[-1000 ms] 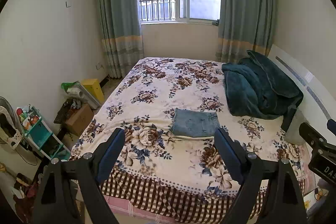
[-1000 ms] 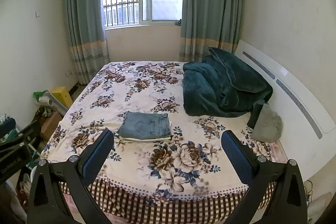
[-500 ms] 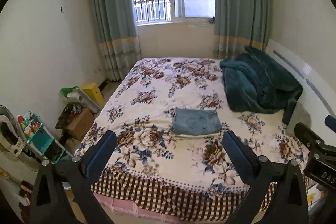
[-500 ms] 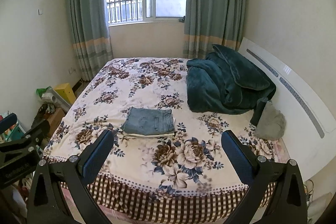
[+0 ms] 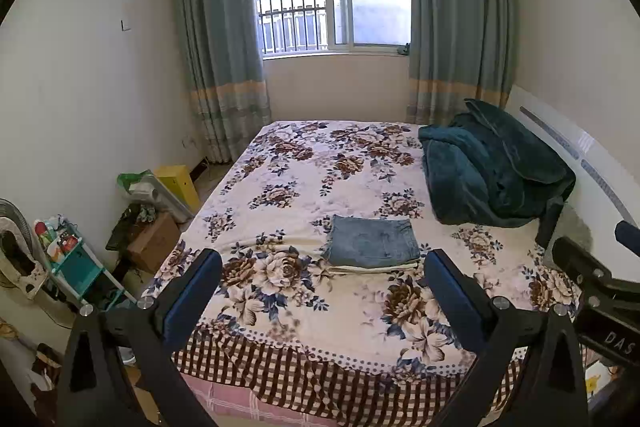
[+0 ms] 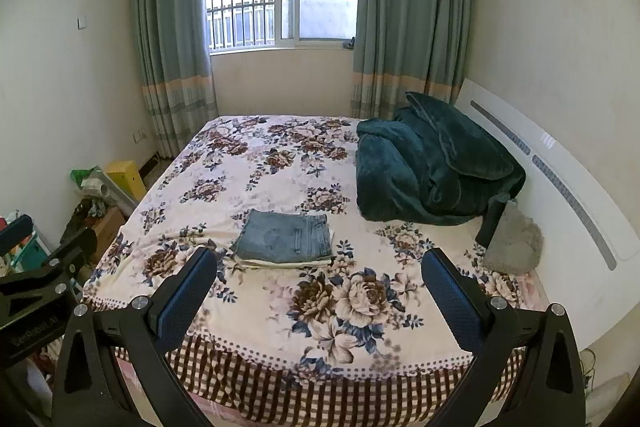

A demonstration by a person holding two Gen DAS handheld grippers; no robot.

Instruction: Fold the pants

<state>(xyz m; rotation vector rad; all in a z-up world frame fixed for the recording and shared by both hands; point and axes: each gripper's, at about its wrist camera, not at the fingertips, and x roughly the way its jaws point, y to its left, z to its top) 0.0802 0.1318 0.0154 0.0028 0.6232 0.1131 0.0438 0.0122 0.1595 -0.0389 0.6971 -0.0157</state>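
The blue denim pants point(image 5: 372, 241) lie folded in a neat rectangle on the floral bed sheet point(image 5: 304, 187), on top of a pale folded layer. They also show in the right wrist view point(image 6: 286, 237). My left gripper point(image 5: 322, 287) is open and empty, held back above the bed's near edge, well short of the pants. My right gripper point(image 6: 320, 287) is open and empty too, at about the same distance. Each gripper's body shows at the edge of the other's view.
A dark teal blanket point(image 5: 492, 175) is heaped at the bed's right by the white headboard point(image 6: 560, 195), with a grey pillow point(image 6: 514, 243) below it. Boxes, a yellow bin point(image 5: 178, 183) and a small teal shelf point(image 5: 72, 259) crowd the floor on the left. A window with curtains is behind.
Both grippers have drawn back and up from the bed, so the pants look smaller and farther. The pants have not moved.
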